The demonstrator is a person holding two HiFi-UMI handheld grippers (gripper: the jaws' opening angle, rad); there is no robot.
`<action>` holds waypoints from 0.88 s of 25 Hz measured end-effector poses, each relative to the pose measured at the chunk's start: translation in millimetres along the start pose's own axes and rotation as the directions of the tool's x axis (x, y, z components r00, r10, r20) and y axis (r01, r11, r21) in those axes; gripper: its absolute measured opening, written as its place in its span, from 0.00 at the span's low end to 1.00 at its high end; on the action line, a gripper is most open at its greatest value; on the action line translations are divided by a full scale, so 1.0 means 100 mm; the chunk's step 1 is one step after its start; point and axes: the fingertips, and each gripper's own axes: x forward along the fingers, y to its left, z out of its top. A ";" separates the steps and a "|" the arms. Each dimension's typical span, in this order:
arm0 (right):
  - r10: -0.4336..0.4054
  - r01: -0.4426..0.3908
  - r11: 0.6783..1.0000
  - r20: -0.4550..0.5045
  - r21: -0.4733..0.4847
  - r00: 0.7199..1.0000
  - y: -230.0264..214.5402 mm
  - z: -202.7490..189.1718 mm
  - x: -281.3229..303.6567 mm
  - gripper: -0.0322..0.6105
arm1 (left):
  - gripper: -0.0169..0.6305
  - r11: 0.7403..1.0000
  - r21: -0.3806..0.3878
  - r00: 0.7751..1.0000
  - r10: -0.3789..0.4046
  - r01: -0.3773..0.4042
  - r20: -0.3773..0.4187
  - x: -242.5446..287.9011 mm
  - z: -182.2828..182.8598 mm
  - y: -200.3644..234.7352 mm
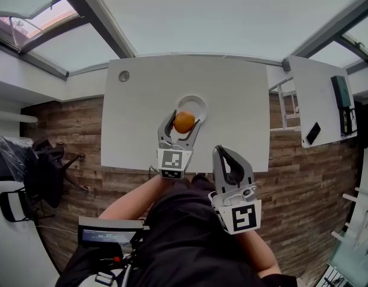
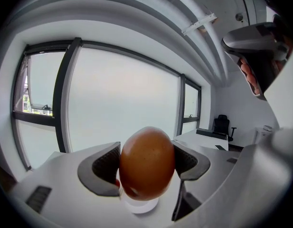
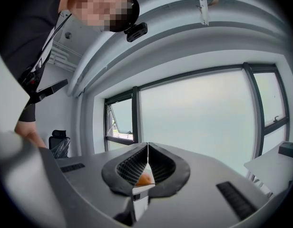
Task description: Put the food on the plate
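Item: smooth orange-brown egg-shaped food piece (image 1: pixel 184 122), clamped upright between the two dark ribbed jaws of the left gripper (image 1: pixel 183 118), one jaw pressed to each side.
Position: directly over the near edge of the small round white plate (image 1: pixel 199 103); contact with the plate cannot be told.
Plate: stands near the middle of the rectangular white table (image 1: pixel 238 94), nothing else on it.
Right gripper (image 1: pixel 224 152): jaws shut tip to tip, nothing between them; held beside the table's near edge, well apart from the plate.
Surroundings: round grey grommet (image 1: pixel 123 76) at the table's far left corner; wood-plank floor (image 1: pixel 303 184); black office chair (image 1: pixel 37 166) to the left; second white table (image 1: pixel 315 94) to the right bearing a black phone (image 1: pixel 312 133).
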 end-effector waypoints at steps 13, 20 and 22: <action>-0.042 0.043 0.999 -0.026 0.008 0.999 -0.08 -0.13 0.00 0.06 | 0.51 0.999 0.041 0.992 -0.017 0.023 -0.125 0.33 -0.59 0.09; -0.073 0.073 0.997 -0.046 0.003 0.996 -0.18 -0.20 -0.02 0.06 | 0.51 0.999 0.041 0.990 -0.028 0.033 -0.135 0.44 -0.65 0.12; -0.077 0.078 0.997 -0.061 0.003 0.995 -0.19 -0.23 -0.03 0.06 | 0.51 0.999 0.044 0.990 -0.024 0.030 -0.139 0.46 -0.67 0.15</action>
